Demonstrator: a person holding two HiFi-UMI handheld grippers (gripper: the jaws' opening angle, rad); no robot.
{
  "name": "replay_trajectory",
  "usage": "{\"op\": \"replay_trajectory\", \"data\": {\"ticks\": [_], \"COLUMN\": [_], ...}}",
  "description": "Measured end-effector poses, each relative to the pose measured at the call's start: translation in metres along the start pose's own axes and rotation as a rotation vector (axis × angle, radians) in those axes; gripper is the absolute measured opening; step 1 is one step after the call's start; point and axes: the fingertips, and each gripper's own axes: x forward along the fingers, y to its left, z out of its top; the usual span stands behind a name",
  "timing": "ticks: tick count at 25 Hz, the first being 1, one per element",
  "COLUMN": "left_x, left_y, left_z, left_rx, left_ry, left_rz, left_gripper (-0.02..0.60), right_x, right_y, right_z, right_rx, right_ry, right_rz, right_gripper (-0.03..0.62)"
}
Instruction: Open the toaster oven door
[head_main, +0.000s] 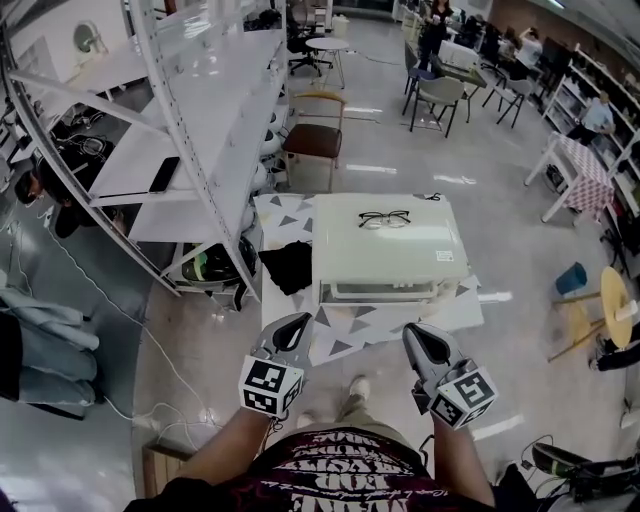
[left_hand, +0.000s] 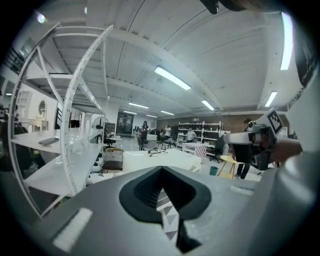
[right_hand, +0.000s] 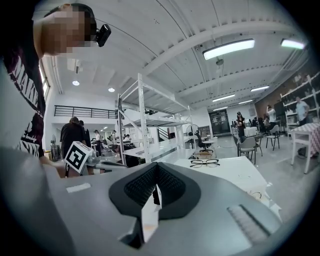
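A white toaster oven (head_main: 390, 245) sits on a triangle-patterned mat (head_main: 340, 335), its door (head_main: 380, 291) facing me and closed. A pair of black glasses (head_main: 384, 218) lies on its top. My left gripper (head_main: 291, 329) hovers in front of the oven's left corner, shut and holding nothing. My right gripper (head_main: 421, 338) hangs before the right corner, also shut and empty. Neither touches the oven. The left gripper view looks over the oven's top (left_hand: 155, 160) past its shut tips (left_hand: 161, 169). In the right gripper view the glasses (right_hand: 204, 163) show beyond the shut tips (right_hand: 157, 168).
A tall white shelving rack (head_main: 200, 120) stands to the left, with a black cloth (head_main: 290, 265) on the floor beside the oven. A wooden chair (head_main: 312, 140) is behind the oven. Tables, chairs and people fill the far room; a yellow stool (head_main: 610, 300) stands at the right.
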Motion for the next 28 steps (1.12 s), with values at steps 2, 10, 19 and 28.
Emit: {"op": "replay_trajectory", "data": {"ticks": [2,10,19,28], "left_x": [0.013,0.056,0.089,0.113], "left_y": [0.001,0.01,0.026,0.026], "left_z": [-0.006,-0.02,-0.03,-0.057], "left_rx": [-0.042,-0.093,-0.138,-0.22], "left_ry": [0.015,0.079,0.103,0.179], "left_rz": [-0.004,0.025,0.078,0.097], "left_gripper": [0.0,0.002,0.054,0.135], "right_x": [0.006,0.027,0.047,0.046], "right_y": [-0.012,-0.058,-0.087,-0.105], "right_z": [0.001,0.002,-0.003,-0.006], "right_rx": [0.001,0.02,0.033,0.041], "right_ry": [0.007,0.027,0.055,0.071], "right_rz": [0.011,0.03,0.056,0.069], "right_gripper": [0.026,0.026,0.026,0.026]}}
